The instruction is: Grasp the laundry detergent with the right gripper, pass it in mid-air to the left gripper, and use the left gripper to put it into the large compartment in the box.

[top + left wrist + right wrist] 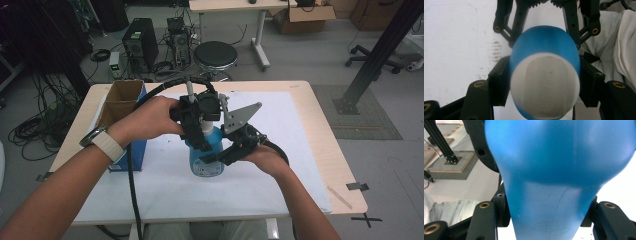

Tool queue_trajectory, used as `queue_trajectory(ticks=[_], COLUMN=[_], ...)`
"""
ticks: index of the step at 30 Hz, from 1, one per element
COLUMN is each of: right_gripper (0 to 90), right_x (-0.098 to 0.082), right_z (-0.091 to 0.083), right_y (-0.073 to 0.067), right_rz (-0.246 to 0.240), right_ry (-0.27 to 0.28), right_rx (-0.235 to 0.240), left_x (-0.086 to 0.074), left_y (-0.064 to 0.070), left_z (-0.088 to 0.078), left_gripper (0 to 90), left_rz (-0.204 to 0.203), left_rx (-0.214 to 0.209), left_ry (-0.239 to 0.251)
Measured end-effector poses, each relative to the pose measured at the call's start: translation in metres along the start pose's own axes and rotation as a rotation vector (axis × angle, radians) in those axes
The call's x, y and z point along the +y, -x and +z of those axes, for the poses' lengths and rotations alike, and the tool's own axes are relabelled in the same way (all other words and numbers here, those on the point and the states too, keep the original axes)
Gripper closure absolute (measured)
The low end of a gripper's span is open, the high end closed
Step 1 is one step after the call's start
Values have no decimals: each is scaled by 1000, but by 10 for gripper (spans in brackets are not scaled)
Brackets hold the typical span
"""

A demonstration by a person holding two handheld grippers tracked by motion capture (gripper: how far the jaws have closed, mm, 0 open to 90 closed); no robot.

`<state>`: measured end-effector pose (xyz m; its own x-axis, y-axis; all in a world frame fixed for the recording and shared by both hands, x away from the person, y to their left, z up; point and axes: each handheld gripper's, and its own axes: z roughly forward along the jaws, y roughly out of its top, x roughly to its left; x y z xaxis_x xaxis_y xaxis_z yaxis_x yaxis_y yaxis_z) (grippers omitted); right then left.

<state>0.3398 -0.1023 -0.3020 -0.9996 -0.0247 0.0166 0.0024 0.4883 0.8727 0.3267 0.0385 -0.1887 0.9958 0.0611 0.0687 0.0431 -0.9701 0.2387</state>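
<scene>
A blue bottle (206, 162) with a pale label stands upright on the white mat (280, 165) at mid-table. My left gripper (202, 142) comes down on it from above and is shut on its top. In the left gripper view the pads press on both sides of the white cap (545, 85), with the blue body (544, 40) below it. My right gripper (220, 157) reaches in from the right and is shut on the bottle's body. In the right gripper view its black jaws clamp the narrow blue part (549, 215). Its fingers (520, 20) also flank the body in the left gripper view.
An open cardboard box in a blue sleeve (122, 107) stands on the table's left edge. Behind the table are a black stool (215, 55), computer towers (140, 42) and cables on the floor. A black frame post (380, 50) rises at the right.
</scene>
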Motion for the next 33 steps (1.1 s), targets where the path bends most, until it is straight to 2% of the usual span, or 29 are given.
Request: queue_trajectory(ticks=[1,2,3,5,7,9,11,15,17,18,19,21,28,33], right_gripper=[411,335,300,278,225,178,126,92,82,82,80,69,67,67], right_x=[0,0,0,-1,-5,-9,-13,-17,-19,-19,-19,-23,-32,-39], right_z=[-1,-3,-6,-10,-21,-34,-43,-59,-66,-66,-69,-78,-96,-114], right_y=[0,0,1,1,1,0,0,2,2,2,1,0,-5,-7], right_rz=[6,17,34,47,64,87,105,145,161,161,168,189,218,268], right_ry=[5,9,7,7,3,-29,-92,-204,-251,-251,-277,-363,-479,-542], right_rx=[0,-7,-13,-12,-10,-27,-70,-134,-162,-162,-180,-226,-264,-296], left_x=[0,-1,-1,-1,-4,-6,-8,-10,-11,-11,-12,-14,-18,-21], left_y=[0,1,1,1,1,-2,-3,-6,-8,-8,-10,-13,-21,-27], left_z=[0,0,0,-1,-2,-4,-6,-9,-10,-10,-10,-11,-15,-22], left_gripper=[383,383,383,383,383,382,383,381,381,381,381,381,381,381], left_rz=[-2,-5,-5,-10,-33,-60,-82,-120,-142,-142,-162,-194,-280,-341], left_rx=[1,3,6,5,6,13,24,45,52,52,59,73,112,142], left_ry=[-2,-5,-7,-9,-4,-9,-17,-31,-39,-39,-44,-45,-73,-70])
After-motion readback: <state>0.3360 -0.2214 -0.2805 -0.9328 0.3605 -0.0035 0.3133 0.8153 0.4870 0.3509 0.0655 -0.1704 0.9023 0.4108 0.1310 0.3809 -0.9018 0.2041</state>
